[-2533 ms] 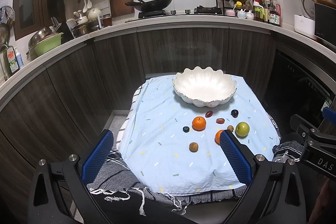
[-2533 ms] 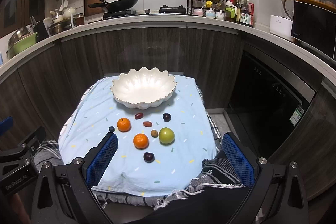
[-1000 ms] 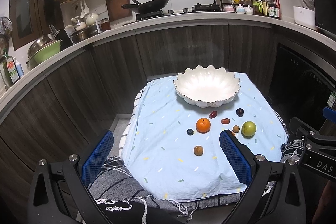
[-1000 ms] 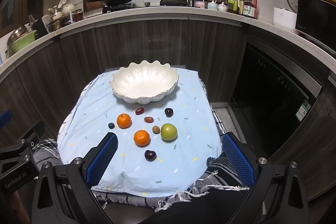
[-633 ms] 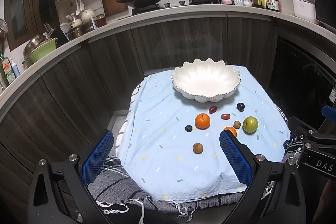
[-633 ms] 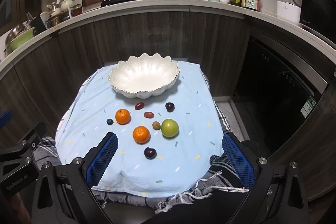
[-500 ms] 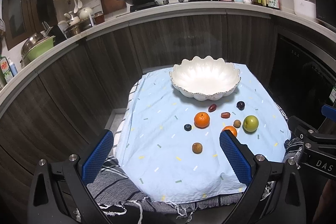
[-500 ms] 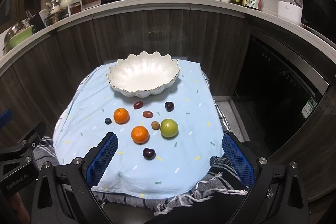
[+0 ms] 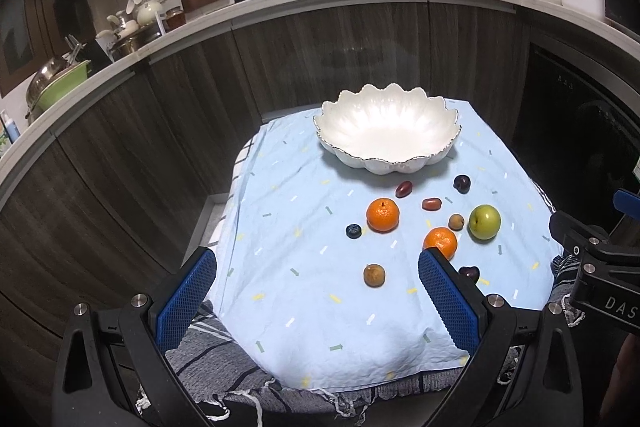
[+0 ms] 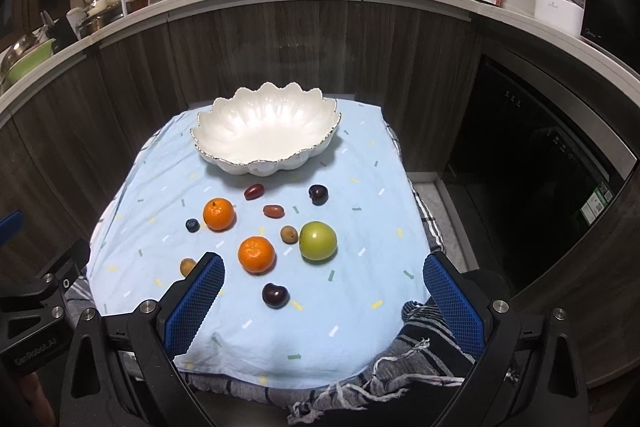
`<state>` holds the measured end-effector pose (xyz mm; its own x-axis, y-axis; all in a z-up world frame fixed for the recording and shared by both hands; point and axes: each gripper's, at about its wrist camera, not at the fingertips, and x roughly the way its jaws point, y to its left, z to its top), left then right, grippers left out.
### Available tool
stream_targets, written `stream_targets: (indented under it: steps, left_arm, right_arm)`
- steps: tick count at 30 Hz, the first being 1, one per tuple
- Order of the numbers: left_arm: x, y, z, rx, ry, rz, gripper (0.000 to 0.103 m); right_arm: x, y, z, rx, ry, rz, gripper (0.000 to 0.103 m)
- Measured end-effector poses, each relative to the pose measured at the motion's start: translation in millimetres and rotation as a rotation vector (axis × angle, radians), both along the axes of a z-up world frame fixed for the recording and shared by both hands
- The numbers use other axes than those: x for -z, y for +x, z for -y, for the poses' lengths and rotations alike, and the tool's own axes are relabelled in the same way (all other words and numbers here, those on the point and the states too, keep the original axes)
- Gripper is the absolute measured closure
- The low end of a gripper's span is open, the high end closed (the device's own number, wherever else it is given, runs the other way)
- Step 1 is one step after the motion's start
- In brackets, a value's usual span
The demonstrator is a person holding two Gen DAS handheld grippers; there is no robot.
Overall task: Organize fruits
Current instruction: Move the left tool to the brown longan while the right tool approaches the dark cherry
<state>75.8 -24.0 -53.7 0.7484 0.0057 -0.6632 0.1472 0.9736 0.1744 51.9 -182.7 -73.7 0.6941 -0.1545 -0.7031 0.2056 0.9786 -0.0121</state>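
Both grippers, left and right, hover with fingers wide apart, holding nothing; fruit loose on the cloth in front of the empty bowl; risk: round orange or apple squirts out under an off-centre pinch, rolls off the worktop.

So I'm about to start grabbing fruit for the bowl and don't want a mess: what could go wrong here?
The oranges and green apple sit close to small fruit like the brown one; open fingers could knock neighbours rolling. The cloth drapes over the edges, so a nudged dark plum may roll off. The bowl rim is scalloped; a low drop could clip it.
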Motion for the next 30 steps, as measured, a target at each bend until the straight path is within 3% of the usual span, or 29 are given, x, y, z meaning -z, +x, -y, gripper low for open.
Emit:
stream_targets:
  steps: [23,30]
  left_arm:
    - [48,43,13,0.042,0.013,-0.117,0.001]
    - [68,62,16,0.063,0.008,-0.193,0.001]
  right_arm:
    - [43,43,6,-0.027,0.029,-0.106,0.002]
    - [60,57,6,-0.038,0.049,-0.154,0.002]
